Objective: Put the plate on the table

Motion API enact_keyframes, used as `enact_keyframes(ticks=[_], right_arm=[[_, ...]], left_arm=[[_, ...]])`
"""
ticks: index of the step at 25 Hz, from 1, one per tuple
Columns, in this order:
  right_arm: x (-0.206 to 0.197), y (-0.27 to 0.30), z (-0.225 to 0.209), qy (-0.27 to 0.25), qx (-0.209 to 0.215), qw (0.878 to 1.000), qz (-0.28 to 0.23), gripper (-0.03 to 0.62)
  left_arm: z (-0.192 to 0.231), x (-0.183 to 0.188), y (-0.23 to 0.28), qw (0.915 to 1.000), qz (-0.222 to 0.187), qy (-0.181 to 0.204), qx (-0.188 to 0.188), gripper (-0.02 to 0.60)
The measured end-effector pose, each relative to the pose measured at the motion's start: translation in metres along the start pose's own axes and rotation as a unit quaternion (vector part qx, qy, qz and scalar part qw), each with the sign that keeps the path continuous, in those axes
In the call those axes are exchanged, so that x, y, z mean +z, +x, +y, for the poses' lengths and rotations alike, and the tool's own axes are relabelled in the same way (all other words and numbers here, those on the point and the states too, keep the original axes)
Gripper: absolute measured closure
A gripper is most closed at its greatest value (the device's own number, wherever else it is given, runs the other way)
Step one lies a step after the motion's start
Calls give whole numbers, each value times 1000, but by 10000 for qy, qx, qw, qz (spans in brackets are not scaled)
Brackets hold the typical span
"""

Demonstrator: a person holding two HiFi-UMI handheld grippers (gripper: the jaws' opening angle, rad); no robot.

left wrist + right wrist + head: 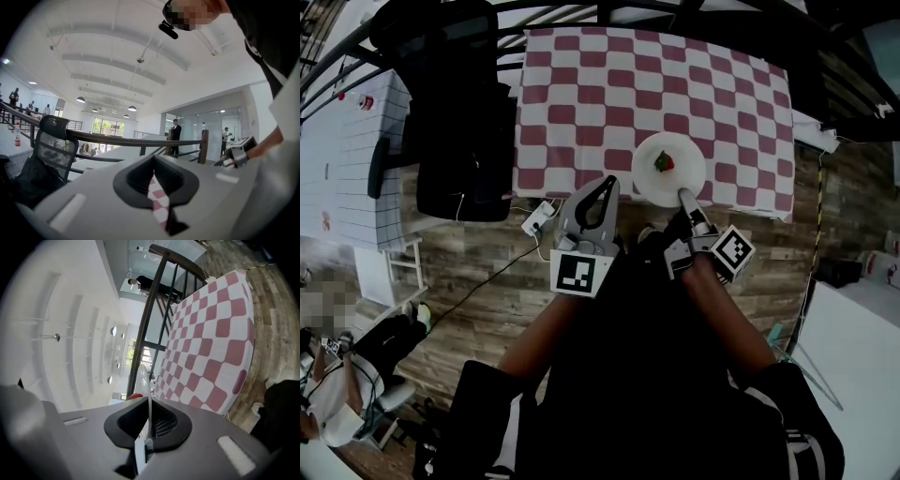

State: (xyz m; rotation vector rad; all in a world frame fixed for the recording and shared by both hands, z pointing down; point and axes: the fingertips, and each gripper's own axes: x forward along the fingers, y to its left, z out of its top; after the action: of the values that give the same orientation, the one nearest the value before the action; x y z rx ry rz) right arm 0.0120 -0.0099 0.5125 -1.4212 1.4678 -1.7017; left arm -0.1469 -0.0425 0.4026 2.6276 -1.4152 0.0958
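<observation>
White plate [652, 178]: at table's [581, 94] near edge, rim pinched by right gripper [683, 194] behind it.
Left gripper [607, 184]: closed, empty, farther.

The round white plate [649, 184], with a small red-green food piece [664, 162] on it, was level at the near edge of the checked-cloth table [581, 94], its near rim pinched by the right gripper [683, 194].
</observation>
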Motion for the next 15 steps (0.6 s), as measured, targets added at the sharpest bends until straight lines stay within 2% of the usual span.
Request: enact_keyframes(ticks=[3, 6, 10, 15], right_arm=[[6, 6, 3, -85, 85, 9999, 72, 582], [15, 14, -2, 73, 75, 9999, 112, 582], [26, 31, -9, -27, 92, 9990, 429, 580], [49, 57, -4, -254, 194, 9972, 679, 580]], left_arm=[[-1, -6, 2, 9999, 94, -55, 35, 574], [-3, -10, 12, 9999, 138, -48, 67, 574], [-5, -12, 29, 9999, 103, -74, 91, 574], [-11, -11, 63, 9998, 145, 138, 72, 574]])
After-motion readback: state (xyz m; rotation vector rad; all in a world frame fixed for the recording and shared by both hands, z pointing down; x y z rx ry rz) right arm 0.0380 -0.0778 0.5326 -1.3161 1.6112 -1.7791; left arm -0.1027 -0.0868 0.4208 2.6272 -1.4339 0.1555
